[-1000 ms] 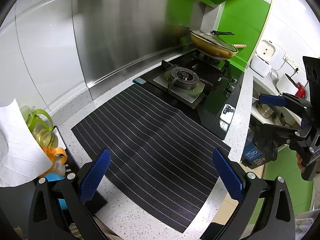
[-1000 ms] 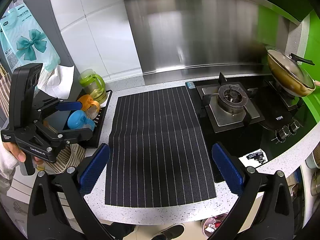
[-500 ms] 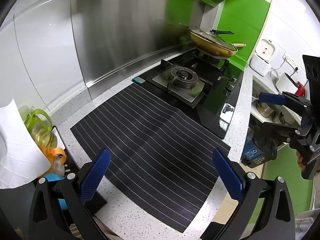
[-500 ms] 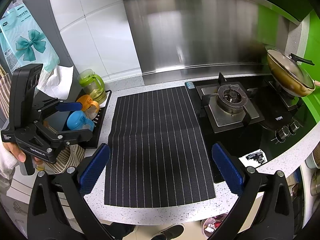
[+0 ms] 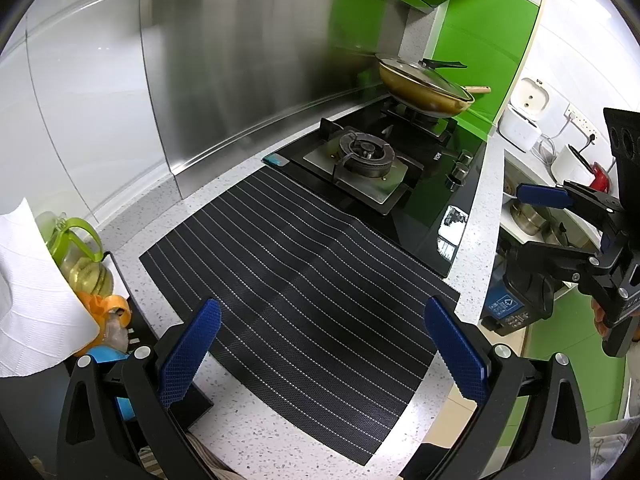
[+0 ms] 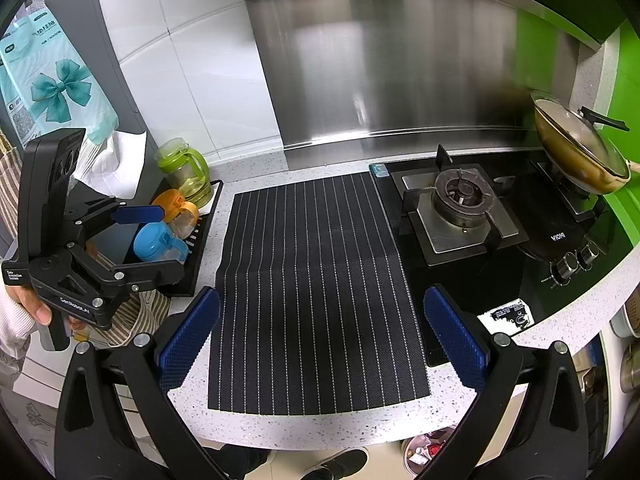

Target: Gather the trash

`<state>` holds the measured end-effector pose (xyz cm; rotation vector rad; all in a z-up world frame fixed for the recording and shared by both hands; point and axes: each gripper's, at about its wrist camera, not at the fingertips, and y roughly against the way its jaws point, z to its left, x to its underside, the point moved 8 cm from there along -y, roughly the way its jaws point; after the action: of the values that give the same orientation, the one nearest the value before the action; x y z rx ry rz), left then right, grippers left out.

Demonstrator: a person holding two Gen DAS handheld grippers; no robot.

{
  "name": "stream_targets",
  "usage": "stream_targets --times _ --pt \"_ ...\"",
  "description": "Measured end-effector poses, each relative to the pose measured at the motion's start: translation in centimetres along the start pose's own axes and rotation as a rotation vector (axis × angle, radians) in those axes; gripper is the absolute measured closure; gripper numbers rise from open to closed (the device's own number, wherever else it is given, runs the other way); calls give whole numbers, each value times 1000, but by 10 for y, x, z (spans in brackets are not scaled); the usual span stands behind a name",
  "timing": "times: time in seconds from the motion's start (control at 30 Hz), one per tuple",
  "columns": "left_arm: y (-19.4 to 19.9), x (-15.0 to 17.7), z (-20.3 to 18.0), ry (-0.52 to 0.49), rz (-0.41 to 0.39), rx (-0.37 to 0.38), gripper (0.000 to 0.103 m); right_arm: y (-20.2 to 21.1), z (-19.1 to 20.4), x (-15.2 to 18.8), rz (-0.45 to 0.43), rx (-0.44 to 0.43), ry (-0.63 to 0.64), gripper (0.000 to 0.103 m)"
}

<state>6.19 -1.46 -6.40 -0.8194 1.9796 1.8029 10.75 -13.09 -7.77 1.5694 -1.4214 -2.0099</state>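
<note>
Over the surface [image 5: 256, 436], left wrist view: left tongs [image 5: 320, 348] apart, nothing between the blue pads [image 5: 188, 354]. Striped mat [image 5: 304, 276] lies flat below them. Stove [image 5: 368, 160] at 1 o'clock, touching the mat's far edge; lidded pan [image 5: 424, 86] on the rear burner. Green jug [image 5: 80, 252], orange cup [image 5: 106, 306] and paper towel [image 5: 32, 292] at 9 o'clock. Right tongs [image 5: 560, 224] visible at 3 o'clock, apart, held off the surface edge. No trash item identifiable on the surface in this view.

Right wrist view: right tongs [image 6: 320, 348] apart, empty, over the mat [image 6: 316, 280] near edge. Left tongs [image 6: 148, 240] at 9 o'clock, apart, in front of a black tray [image 6: 200, 248] holding the jug [image 6: 186, 172], orange cup [image 6: 178, 210] and a blue cup [image 6: 158, 242]. Stove [image 6: 460, 212] at 2 o'clock, pan [image 6: 580, 156] beyond. Floor bin [image 6: 426, 450] at 5 o'clock, below the surface [image 6: 320, 428] edge, with scraps inside.
</note>
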Motion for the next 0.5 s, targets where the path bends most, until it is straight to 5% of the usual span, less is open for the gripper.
stream_targets --times 0.5 --pt "-1 0 0 4 6 12 5 0 -1 0 0 0 -7 3"
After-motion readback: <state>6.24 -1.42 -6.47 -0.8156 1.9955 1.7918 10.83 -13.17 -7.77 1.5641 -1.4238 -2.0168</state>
